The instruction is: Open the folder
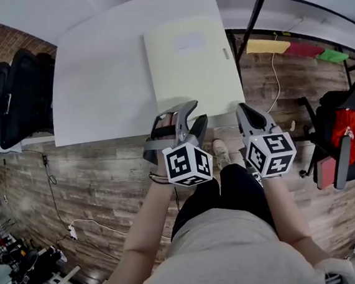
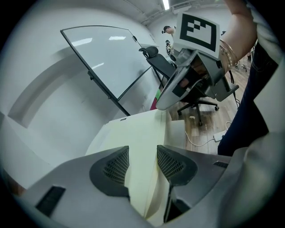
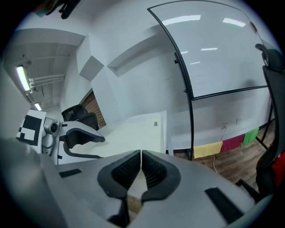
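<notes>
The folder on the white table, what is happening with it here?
A person works two grippers at the near edge of the pale folder on the table. The left gripper has its fingers apart around that edge; the right gripper is shut on it. The folder lies flat, not yet open.

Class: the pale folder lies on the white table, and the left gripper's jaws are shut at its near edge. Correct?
No. The left gripper's jaws stand apart, the folder's near edge between them; the left gripper view shows it. The rest holds.
</notes>
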The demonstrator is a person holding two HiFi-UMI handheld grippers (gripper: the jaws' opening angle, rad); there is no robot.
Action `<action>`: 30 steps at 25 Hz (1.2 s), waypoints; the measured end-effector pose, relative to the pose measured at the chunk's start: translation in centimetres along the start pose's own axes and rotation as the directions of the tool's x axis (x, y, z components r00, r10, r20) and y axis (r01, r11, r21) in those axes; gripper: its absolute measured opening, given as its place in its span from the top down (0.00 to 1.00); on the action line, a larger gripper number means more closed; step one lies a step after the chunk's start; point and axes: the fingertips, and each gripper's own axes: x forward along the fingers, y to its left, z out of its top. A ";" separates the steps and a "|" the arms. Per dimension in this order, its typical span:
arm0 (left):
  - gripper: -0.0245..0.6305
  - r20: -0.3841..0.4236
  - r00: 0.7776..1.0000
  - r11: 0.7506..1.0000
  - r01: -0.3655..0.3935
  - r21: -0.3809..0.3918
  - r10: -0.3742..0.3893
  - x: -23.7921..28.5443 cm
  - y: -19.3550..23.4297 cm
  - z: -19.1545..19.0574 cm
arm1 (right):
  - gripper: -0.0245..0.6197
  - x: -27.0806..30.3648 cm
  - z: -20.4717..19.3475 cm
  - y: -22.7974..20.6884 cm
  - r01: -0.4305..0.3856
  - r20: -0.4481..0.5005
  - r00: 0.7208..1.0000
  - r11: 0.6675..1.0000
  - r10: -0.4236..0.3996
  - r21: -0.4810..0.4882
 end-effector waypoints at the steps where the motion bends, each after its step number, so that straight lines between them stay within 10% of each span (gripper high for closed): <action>1: 0.66 -0.002 1.000 1.000 0.003 0.005 -0.003 0.1 0.0 0.0 | 0.93 0.1 0.0 0.0 0.000 0.000 1.000 1.000 0.000 0.000; 18: 0.69 -0.091 0.995 0.976 -0.011 0.219 0.031 0.2 -0.5 -0.1 | 0.93 0.7 -1.3 -0.3 -0.007 -0.051 0.999 1.000 0.007 0.003; 30: 0.86 -0.123 0.989 0.974 -0.049 0.219 0.077 1.0 -0.8 -0.3 | 0.93 0.9 -1.3 -0.1 -0.027 -0.052 0.998 1.000 0.027 -0.002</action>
